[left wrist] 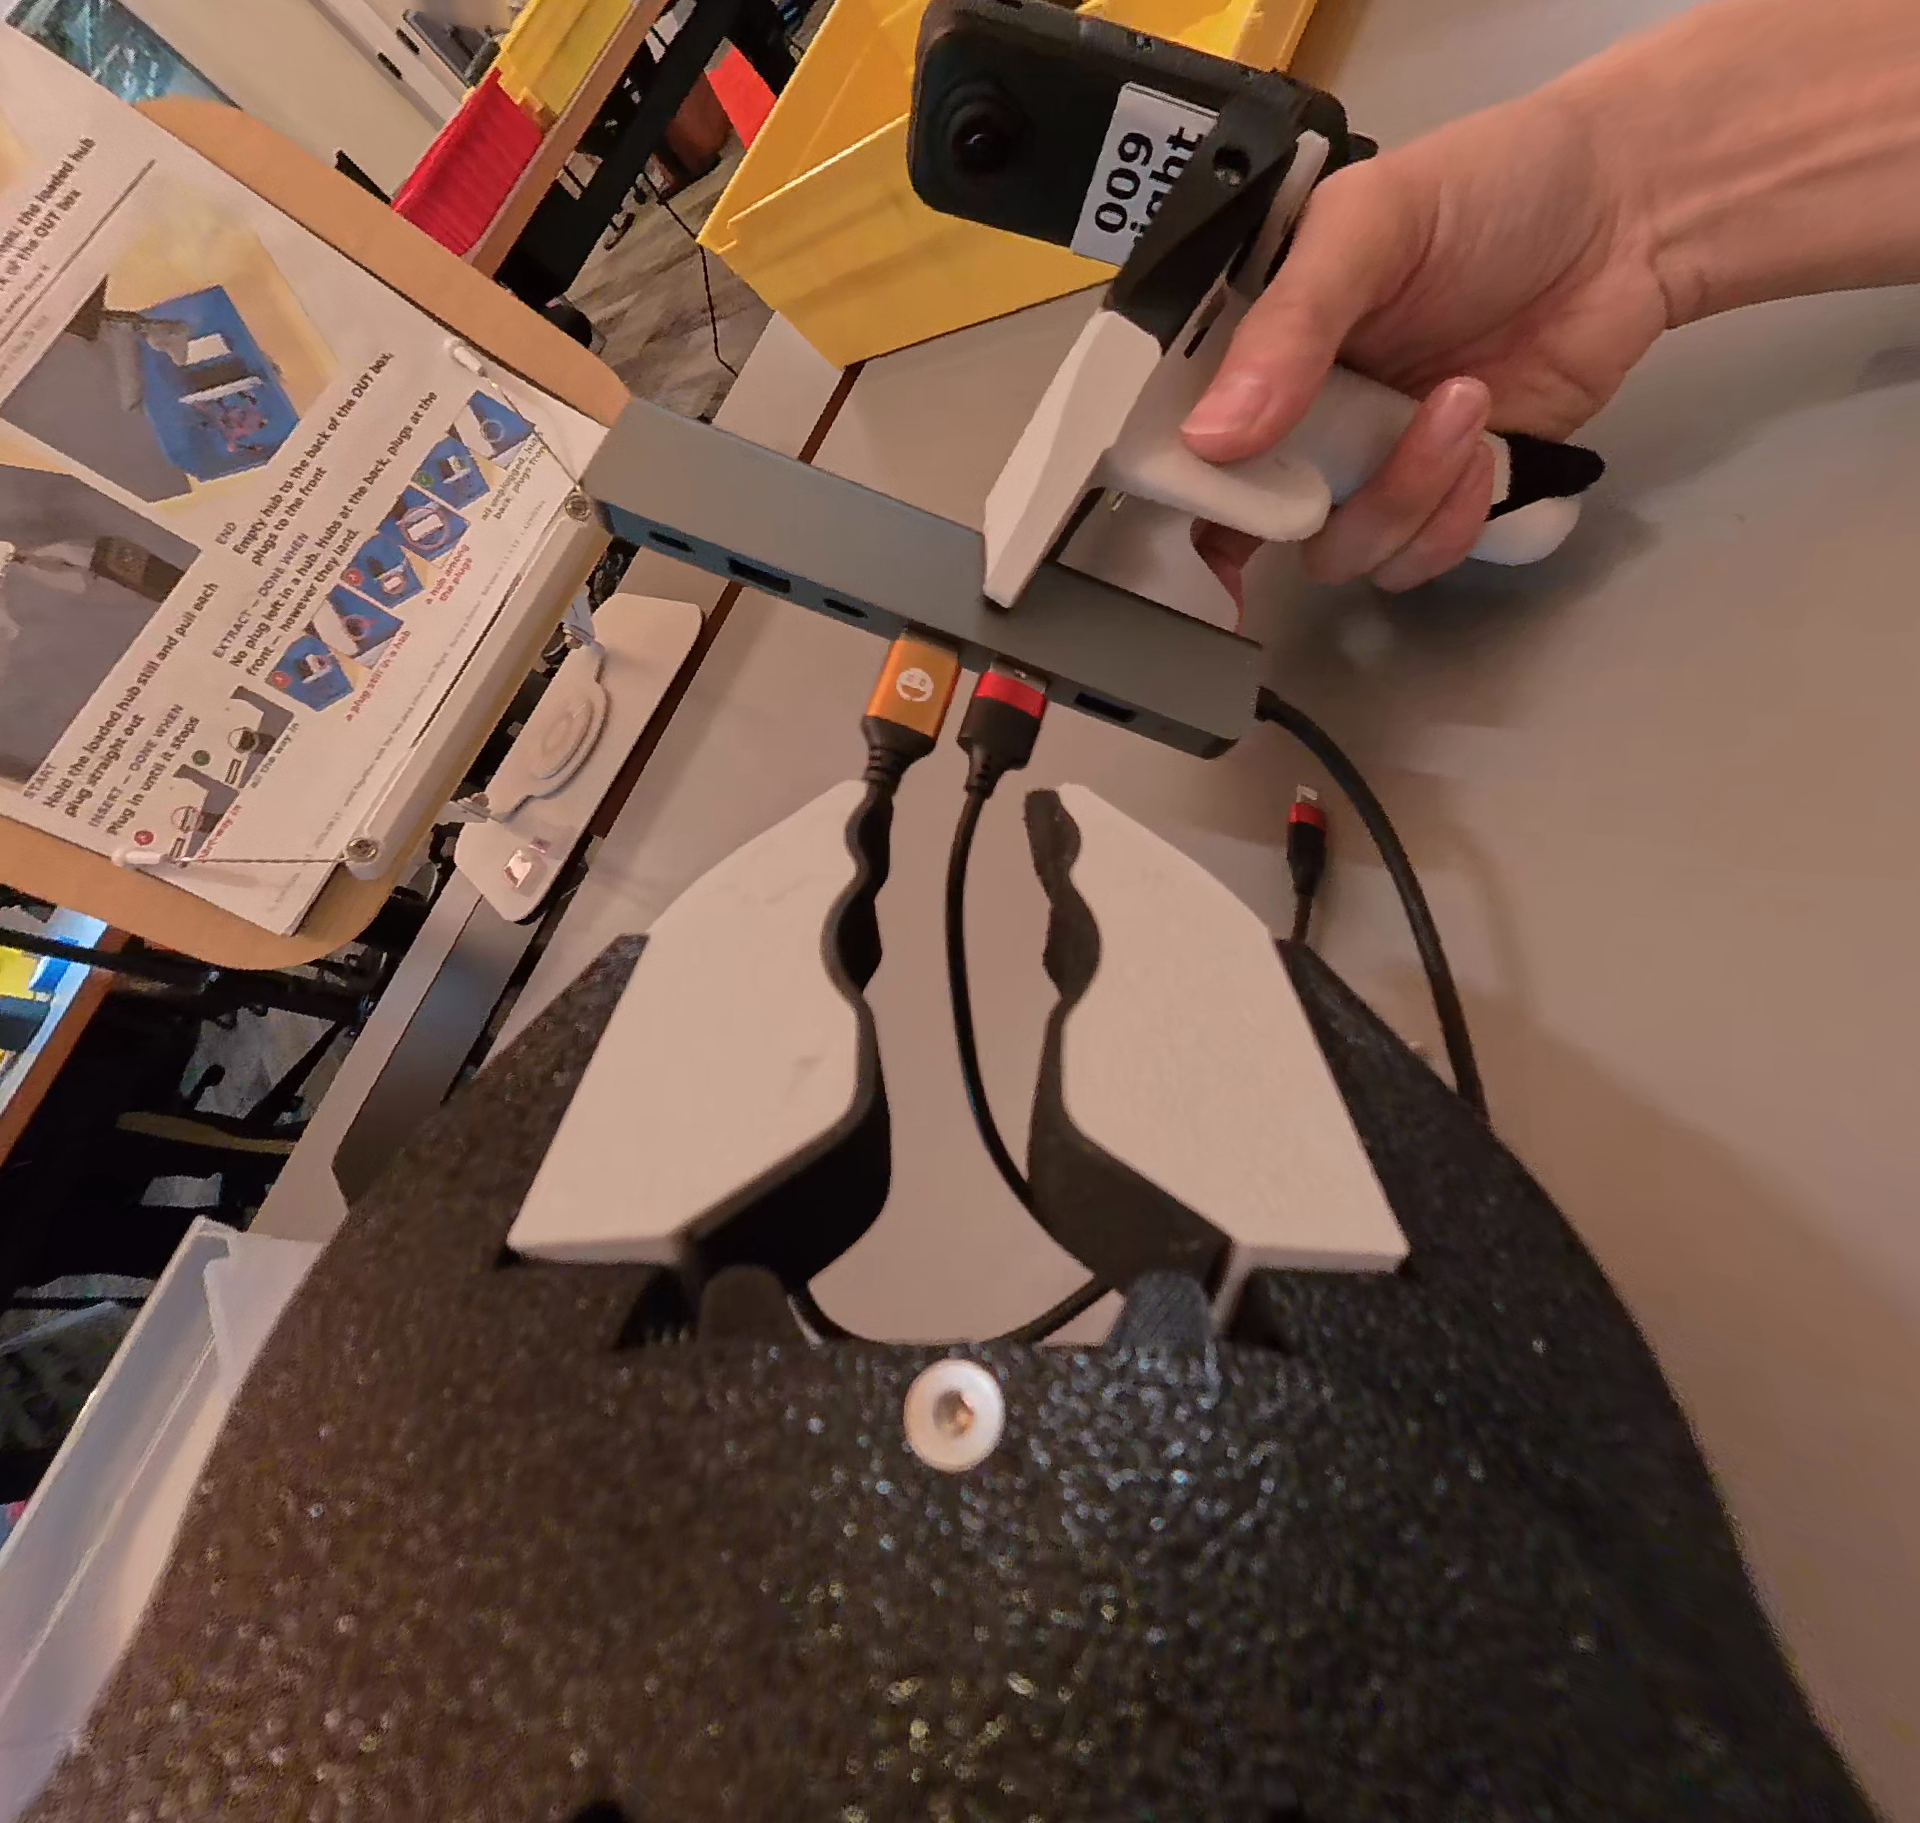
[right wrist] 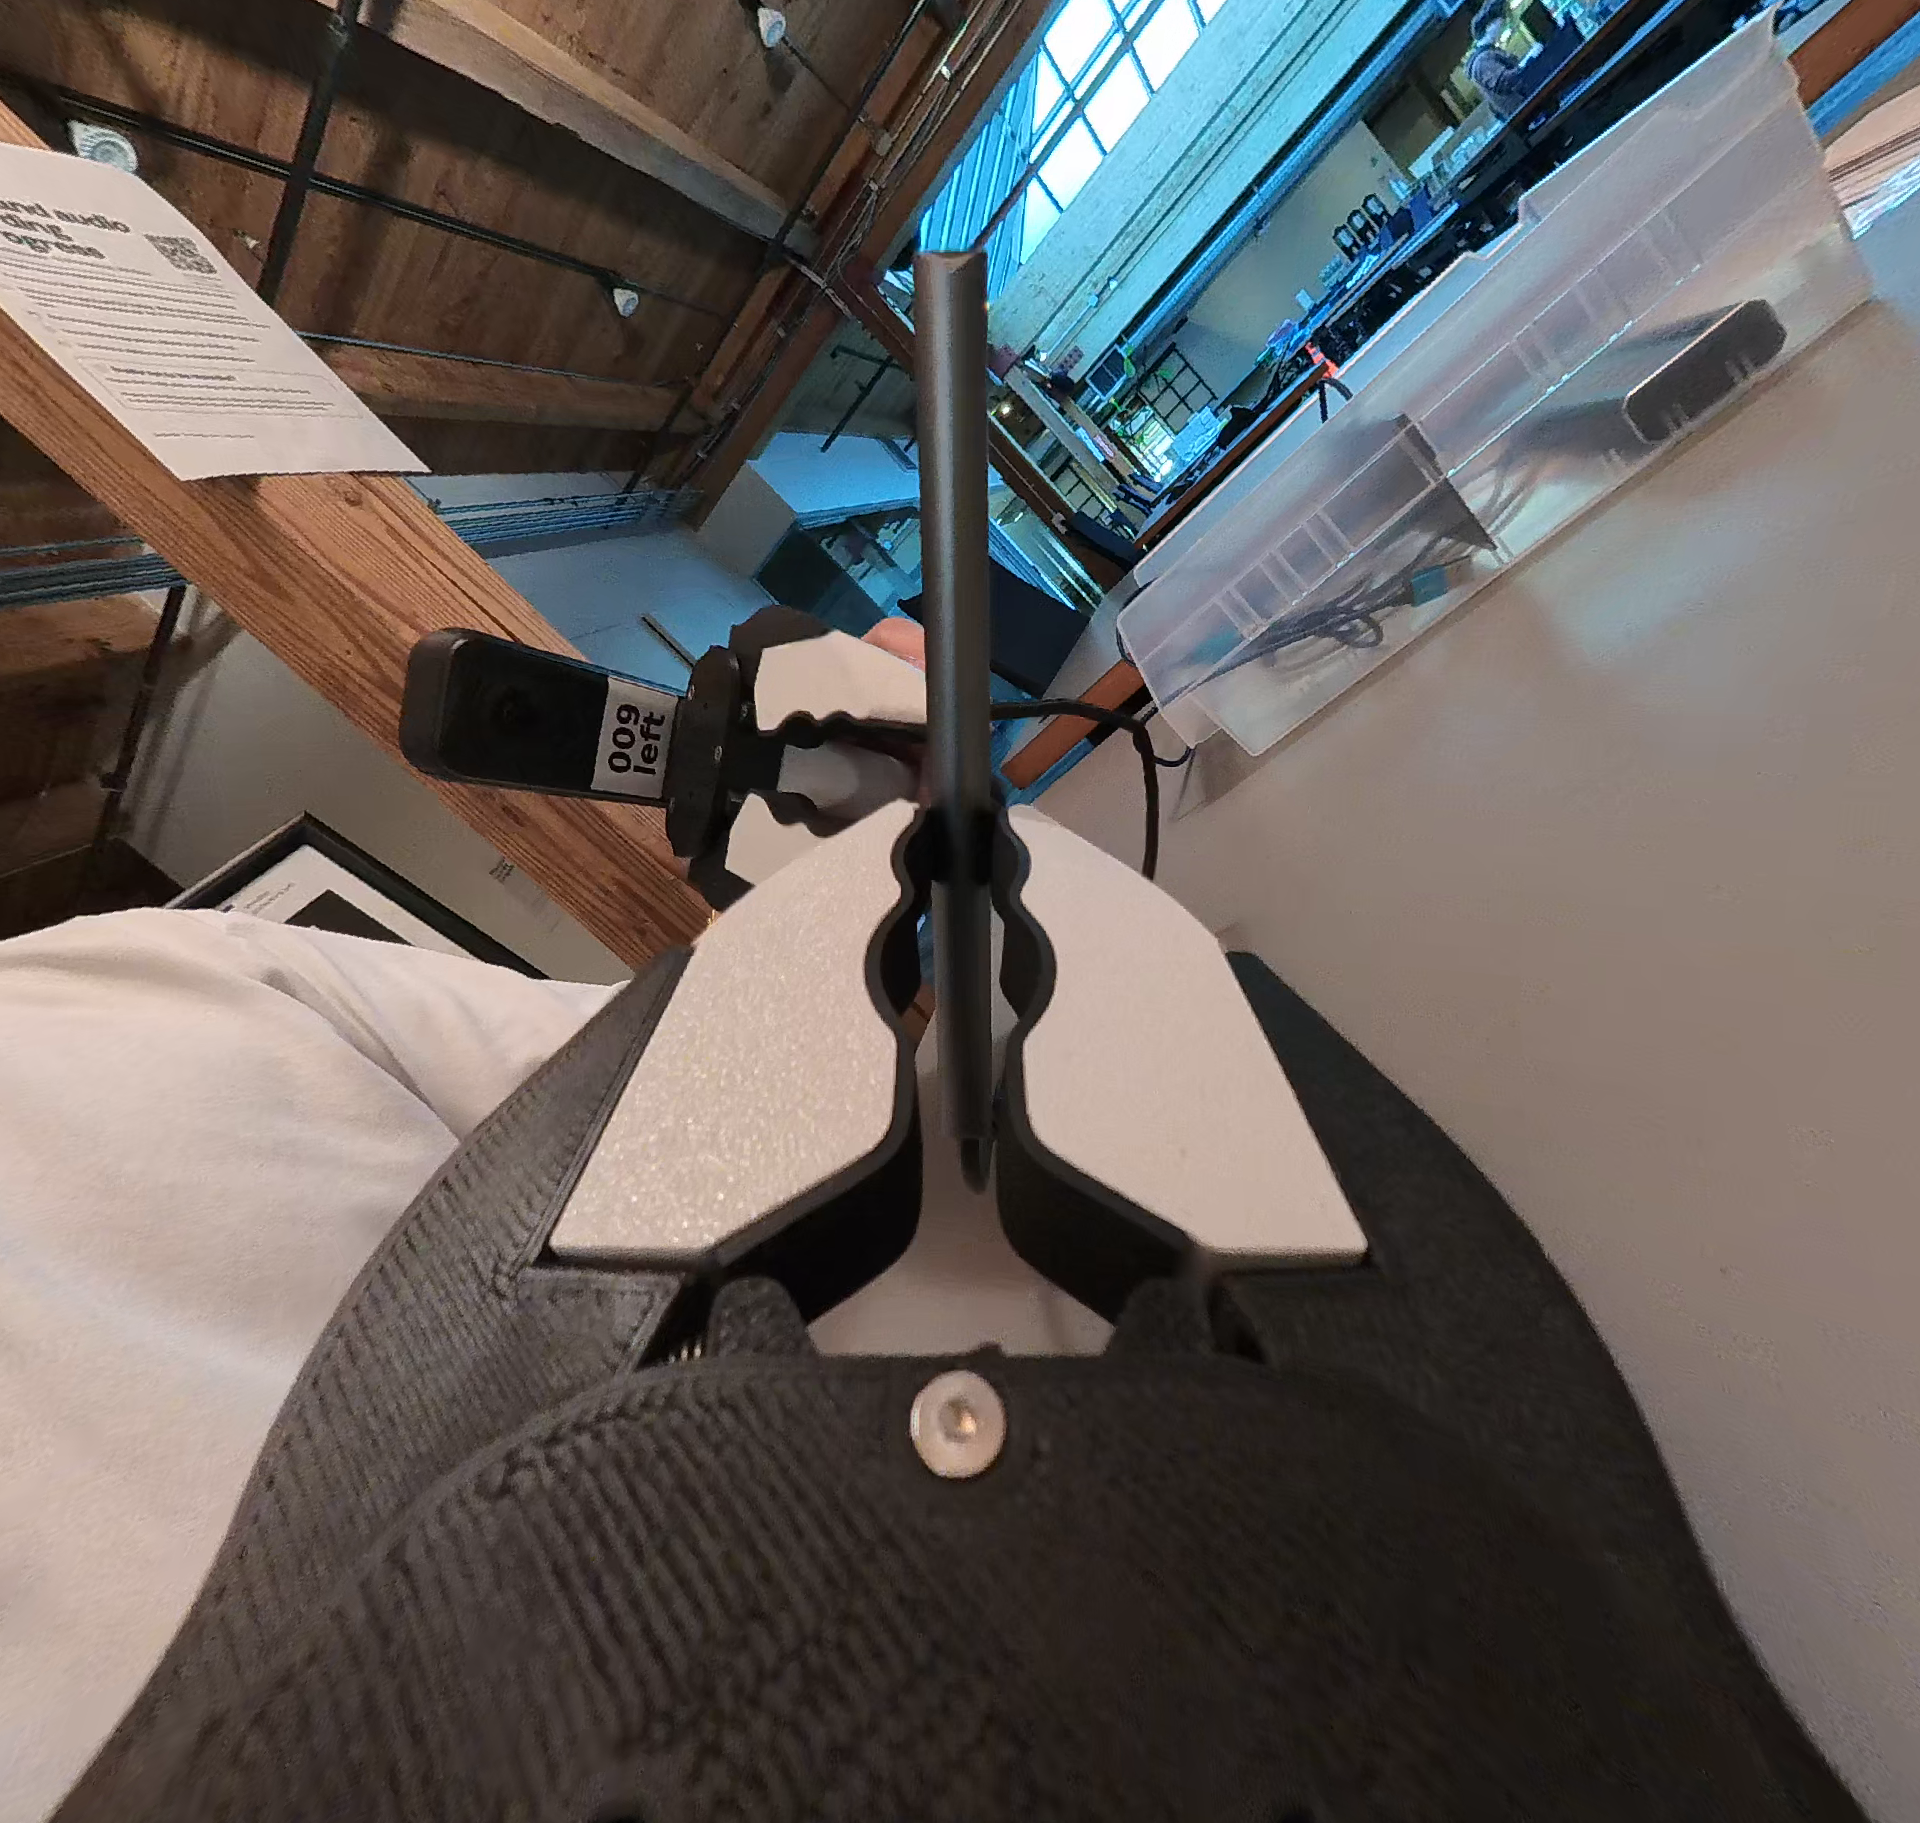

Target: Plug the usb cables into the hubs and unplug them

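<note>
Slim dark-grey metal USB hub [left wrist: 831, 547] is held up off the pale tabletop [left wrist: 1662, 1046], clamped edge-on between the jaws of the right gripper [right wrist: 951, 859]. In the right wrist view it runs as a thin dark bar straight out past the fingertips, its near end sitting deep between the fingers.

Left wrist view: the hub's long port face points at the left gripper [left wrist: 956, 817]. Row of ports along it, several vacant toward the far-left end. Two plugs are seated side by side near the middle: an orange metal-shelled plug [left wrist: 914, 698] and a red-and-black plug [left wrist: 1006, 703] just beside it, with one more blue-lined port vacant on the other side. The hub's own black lead [left wrist: 1382, 880] exits the right end and loops down.

Left gripper jaws are apart, just short of the plugs. The orange plug's cable lies against the left finger's inner edge; the red plug's thin black cable [left wrist: 961, 994] hangs down through the gap between the fingers. Neither is pinched.

Another red-and-black connector [left wrist: 1307, 838] lies loose on the tabletop, beyond the right finger.

A person's bare hand [left wrist: 1455, 360] grips the right gripper's handle.
</note>
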Motion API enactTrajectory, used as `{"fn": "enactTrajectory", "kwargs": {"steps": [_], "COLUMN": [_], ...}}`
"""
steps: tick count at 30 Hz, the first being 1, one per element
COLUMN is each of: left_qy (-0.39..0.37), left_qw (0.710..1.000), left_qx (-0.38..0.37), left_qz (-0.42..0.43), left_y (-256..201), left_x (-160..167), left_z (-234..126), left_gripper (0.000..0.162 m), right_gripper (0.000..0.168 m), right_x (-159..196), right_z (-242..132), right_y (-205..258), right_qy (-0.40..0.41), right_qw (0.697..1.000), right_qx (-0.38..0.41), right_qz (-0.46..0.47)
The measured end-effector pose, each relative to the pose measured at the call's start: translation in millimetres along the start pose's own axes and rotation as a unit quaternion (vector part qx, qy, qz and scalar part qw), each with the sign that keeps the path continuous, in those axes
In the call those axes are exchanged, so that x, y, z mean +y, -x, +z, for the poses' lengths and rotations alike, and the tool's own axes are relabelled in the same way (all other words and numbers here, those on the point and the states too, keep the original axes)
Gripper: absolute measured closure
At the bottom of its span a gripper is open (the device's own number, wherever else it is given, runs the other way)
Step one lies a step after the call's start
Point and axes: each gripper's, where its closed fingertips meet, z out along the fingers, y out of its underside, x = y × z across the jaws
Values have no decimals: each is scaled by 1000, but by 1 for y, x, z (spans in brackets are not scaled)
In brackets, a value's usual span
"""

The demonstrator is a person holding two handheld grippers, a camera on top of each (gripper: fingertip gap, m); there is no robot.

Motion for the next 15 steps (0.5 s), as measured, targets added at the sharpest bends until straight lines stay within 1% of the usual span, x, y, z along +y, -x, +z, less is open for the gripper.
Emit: {"fn": "enactTrajectory", "kwargs": {"steps": [4,6,8,10,12,13,15], "left_qy": [-6,4,21,33,37,39,41], "left_qw": [1000,999,997,992,988,989,995], "left_qx": [15,18,3,-24,-44,-43,-33], "left_qz": [7,30,71,116,144,139,79], "left_y": [-4,-7,-6,-3,-2,-2,-4], "left_x": [-3,-1,3,6,5,6,7], "left_z": [0,3,6,9,10,11,12], "left_gripper": [142,146,148,156,157,158,158], "right_gripper": [158,158,158,158,158,158,158], "right_x": [1,1,1,2,1,1,0], "right_z": [1,1,1,2,1,1,1], "right_y": [1,3,3,2,1,1,0], "right_qy": [3,-1,-2,0,-3,-3,-6], "right_qw": [1000,1000,999,999,999,999,1000], "right_qx": [-4,-14,-18,-18,-16,-14,-2], "right_qz": [6,18,27,33,34,30,8]}}
